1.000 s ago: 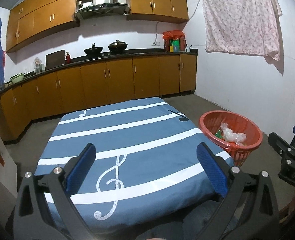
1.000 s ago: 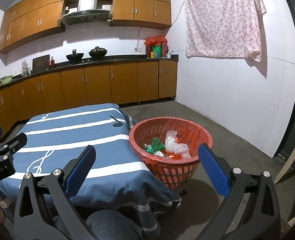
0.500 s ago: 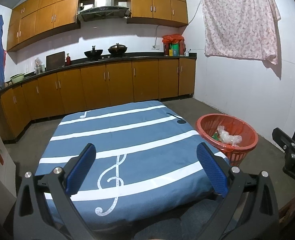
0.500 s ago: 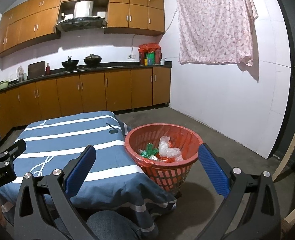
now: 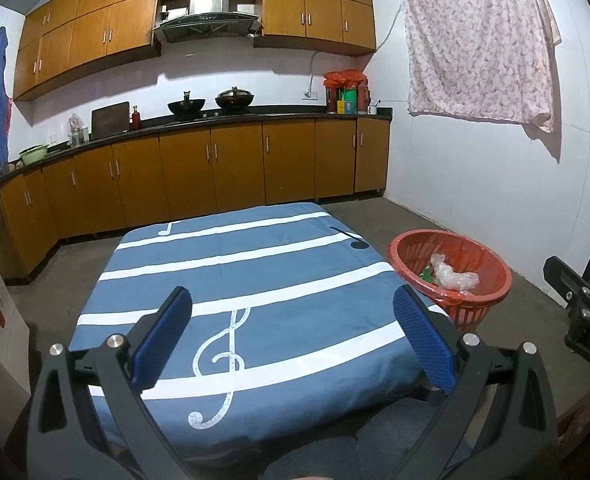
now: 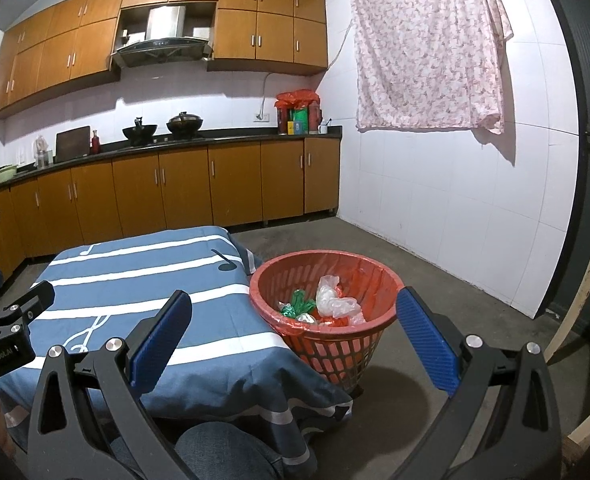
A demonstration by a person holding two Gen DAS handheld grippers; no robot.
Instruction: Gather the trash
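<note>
A red plastic basket (image 6: pixel 335 344) with a red liner stands on the floor at the table's right edge; it also shows in the left wrist view (image 5: pixel 487 308). Inside lie crumpled clear plastic (image 6: pixel 333 300) and a green wrapper (image 6: pixel 295 306). My left gripper (image 5: pixel 293 340) is open and empty above the near part of the blue striped tablecloth (image 5: pixel 255 280). My right gripper (image 6: pixel 293 338) is open and empty, held back from the basket, above the table's near right corner.
Brown kitchen cabinets (image 5: pixel 215 176) with a black counter run along the back and left walls. A white tiled wall with a hanging pink floral cloth (image 6: pixel 427 48) is on the right. A wooden post (image 6: pixel 587 280) stands at far right. My knee (image 6: pixel 223 456) is below.
Both grippers have pulled back and risen a little, so the table and basket look smaller and farther. Both stay open and empty.
</note>
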